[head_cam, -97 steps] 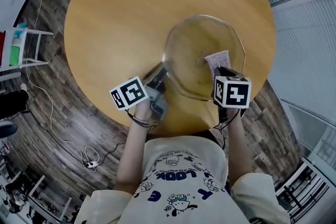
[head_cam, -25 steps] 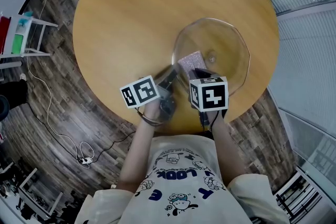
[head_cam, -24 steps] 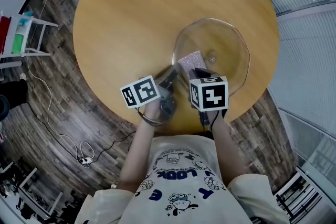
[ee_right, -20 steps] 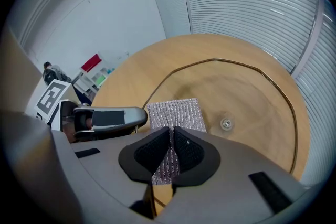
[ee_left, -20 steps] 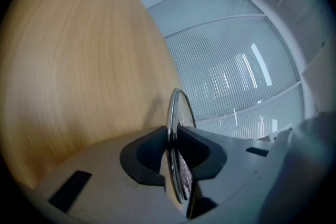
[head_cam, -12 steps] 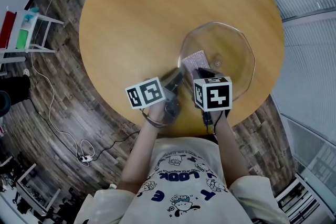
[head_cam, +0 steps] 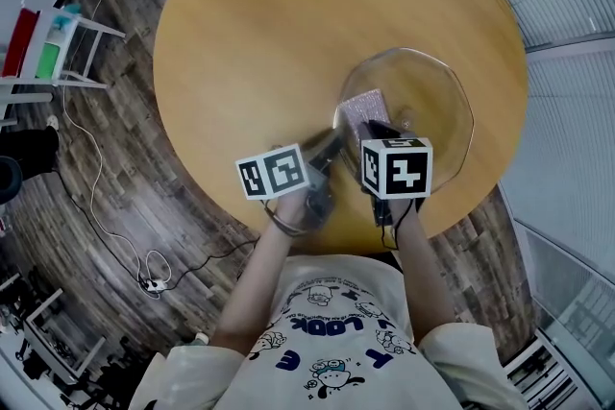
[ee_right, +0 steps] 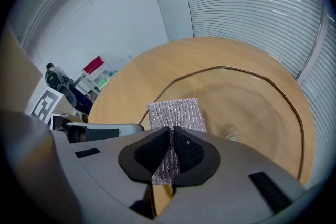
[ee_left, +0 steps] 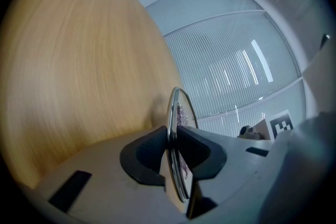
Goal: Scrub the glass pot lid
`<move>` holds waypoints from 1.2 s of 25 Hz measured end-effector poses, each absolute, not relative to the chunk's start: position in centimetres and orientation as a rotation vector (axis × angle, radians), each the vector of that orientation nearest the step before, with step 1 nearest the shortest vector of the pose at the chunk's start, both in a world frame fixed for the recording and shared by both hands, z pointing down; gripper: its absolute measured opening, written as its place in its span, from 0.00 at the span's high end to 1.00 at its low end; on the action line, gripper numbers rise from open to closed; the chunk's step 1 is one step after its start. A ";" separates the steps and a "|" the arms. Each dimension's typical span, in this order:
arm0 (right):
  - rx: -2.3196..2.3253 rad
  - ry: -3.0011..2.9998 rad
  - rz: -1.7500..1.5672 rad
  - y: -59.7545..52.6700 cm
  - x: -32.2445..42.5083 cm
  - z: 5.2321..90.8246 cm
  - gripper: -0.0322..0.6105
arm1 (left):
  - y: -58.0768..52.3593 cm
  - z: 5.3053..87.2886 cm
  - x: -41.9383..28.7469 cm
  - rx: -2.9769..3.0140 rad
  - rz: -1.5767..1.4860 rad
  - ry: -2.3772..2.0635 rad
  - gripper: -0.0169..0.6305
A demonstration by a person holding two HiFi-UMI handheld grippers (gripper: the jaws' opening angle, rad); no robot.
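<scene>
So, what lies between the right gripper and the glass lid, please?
A silvery scouring cloth, pinched in the right gripper and pressed against the glass lid; the right gripper view shows it.

You held both forearms forward and close together, your left gripper (head_cam: 332, 143) lying shallow with its jaws clamped on the rim of the glass lid (head_cam: 437, 96), your right gripper (head_cam: 377, 126) pitched steeply down, jaws closed on the scrubbing pad (head_cam: 363, 105).

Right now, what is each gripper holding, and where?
Left gripper clamps the glass lid by its rim; right gripper pinches the scrubbing cloth by its near end.
</scene>
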State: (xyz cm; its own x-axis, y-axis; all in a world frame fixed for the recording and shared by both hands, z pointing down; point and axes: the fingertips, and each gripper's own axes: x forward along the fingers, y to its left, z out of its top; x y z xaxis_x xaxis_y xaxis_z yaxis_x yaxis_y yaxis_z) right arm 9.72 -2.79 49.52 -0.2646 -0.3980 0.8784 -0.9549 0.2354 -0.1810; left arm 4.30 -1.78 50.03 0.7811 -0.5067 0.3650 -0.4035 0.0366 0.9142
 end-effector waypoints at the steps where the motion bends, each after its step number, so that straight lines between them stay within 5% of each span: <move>1: 1.250 -1.794 0.981 -2.9 9.6 49.5 0.88 | -1.8 50.0 4.2 1.580 -0.090 -0.749 0.86; 30: 1.320 -1.809 0.906 -7.5 11.7 49.5 0.88 | -1.5 50.0 4.3 1.569 -0.079 -0.737 0.86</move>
State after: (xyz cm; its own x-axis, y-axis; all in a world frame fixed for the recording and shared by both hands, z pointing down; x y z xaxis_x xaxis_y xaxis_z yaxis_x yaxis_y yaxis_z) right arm 11.67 -7.47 49.48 -0.2259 -0.4660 0.8554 -0.9642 0.2320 -0.1282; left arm 4.31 -1.49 49.99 0.7879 -0.4913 0.3712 -0.4020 0.0463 0.9145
